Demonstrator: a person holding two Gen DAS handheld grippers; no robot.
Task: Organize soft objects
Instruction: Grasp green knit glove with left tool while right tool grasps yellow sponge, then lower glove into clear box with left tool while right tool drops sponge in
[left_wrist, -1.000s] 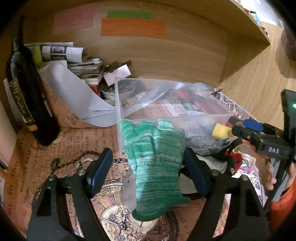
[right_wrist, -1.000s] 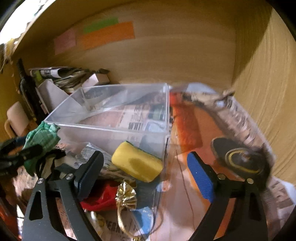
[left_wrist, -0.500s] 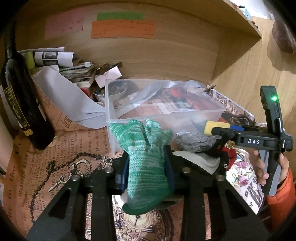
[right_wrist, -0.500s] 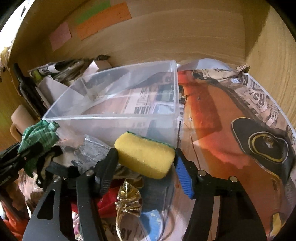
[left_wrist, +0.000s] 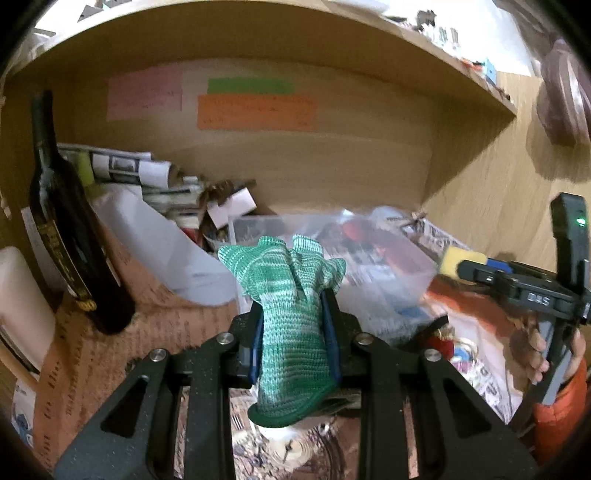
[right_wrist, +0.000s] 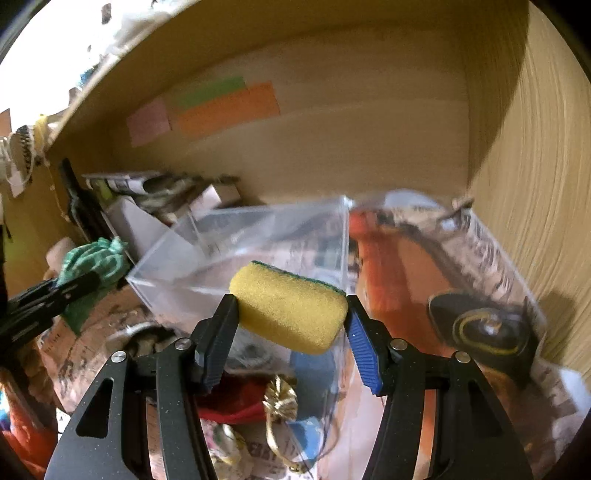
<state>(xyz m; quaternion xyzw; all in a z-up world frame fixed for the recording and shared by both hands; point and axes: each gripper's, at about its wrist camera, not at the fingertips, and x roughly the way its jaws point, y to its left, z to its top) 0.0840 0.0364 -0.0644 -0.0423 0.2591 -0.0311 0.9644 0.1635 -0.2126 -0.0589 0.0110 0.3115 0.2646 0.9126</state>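
My left gripper (left_wrist: 293, 334) is shut on a green knitted glove (left_wrist: 290, 306) and holds it up above the table, in front of a clear plastic box (left_wrist: 373, 258). My right gripper (right_wrist: 290, 325) is shut on a yellow sponge (right_wrist: 290, 312) with a green scouring back and holds it lifted just before the near wall of the clear box (right_wrist: 258, 240). The glove (right_wrist: 92, 262) and left gripper show at the left of the right wrist view. The sponge (left_wrist: 452, 260) and right gripper show at the right of the left wrist view.
A dark wine bottle (left_wrist: 66, 236) stands at the left. Rolled newspapers and clutter (left_wrist: 147, 173) lie behind the box. A red cloth (right_wrist: 229, 402), a gold bow (right_wrist: 280, 400) and printed paper lie on the table below. Wooden walls close the back and right.
Both grippers closed from open, the left on the glove, the right on the sponge, and both lifted their objects up off the table.
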